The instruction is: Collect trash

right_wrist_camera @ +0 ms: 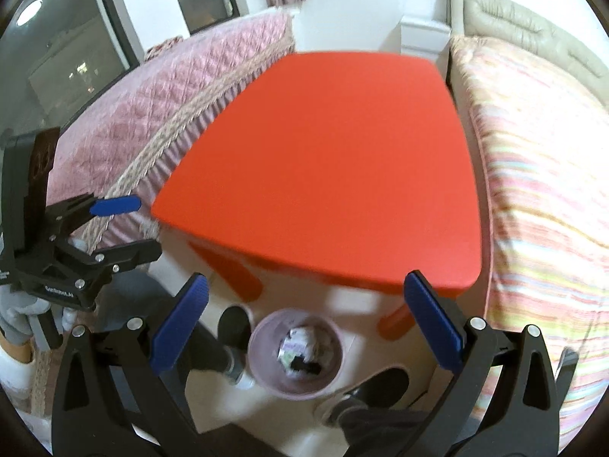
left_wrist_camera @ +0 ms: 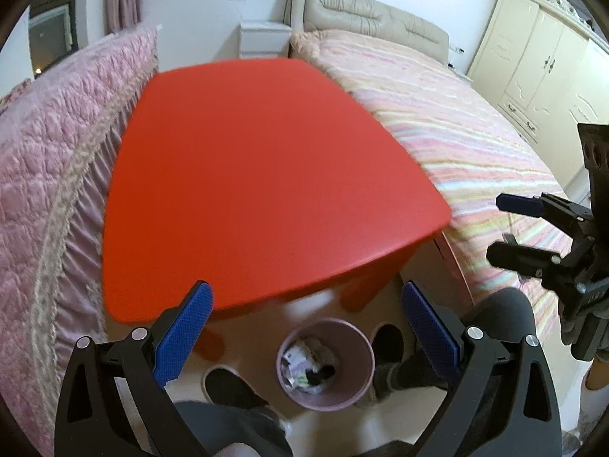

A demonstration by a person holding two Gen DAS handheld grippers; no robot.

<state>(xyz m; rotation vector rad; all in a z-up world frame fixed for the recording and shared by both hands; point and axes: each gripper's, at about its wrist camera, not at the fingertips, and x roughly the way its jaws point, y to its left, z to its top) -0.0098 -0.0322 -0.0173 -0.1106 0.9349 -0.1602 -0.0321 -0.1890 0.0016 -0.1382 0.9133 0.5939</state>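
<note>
Pink round plastic bin [left_wrist_camera: 326, 365] on floor below red table [left_wrist_camera: 266, 175], crumpled trash [left_wrist_camera: 306, 361] inside. Our left gripper [left_wrist_camera: 304, 327] and right gripper [right_wrist_camera: 304, 323] gape wide, empty. Risk: our feet tipping bin.

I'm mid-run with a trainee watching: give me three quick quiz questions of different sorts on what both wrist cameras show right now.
1. True or false: the left tongs are shut on a wrapper.
2. Where does the pink bin stand? A) on the red table B) on the floor at the table's near edge C) on the striped bed
3. Fill in: the bin holds crumpled ____.

Key: 1 false, both the left and the right tongs gape empty; 2 B; 3 trash.
</note>
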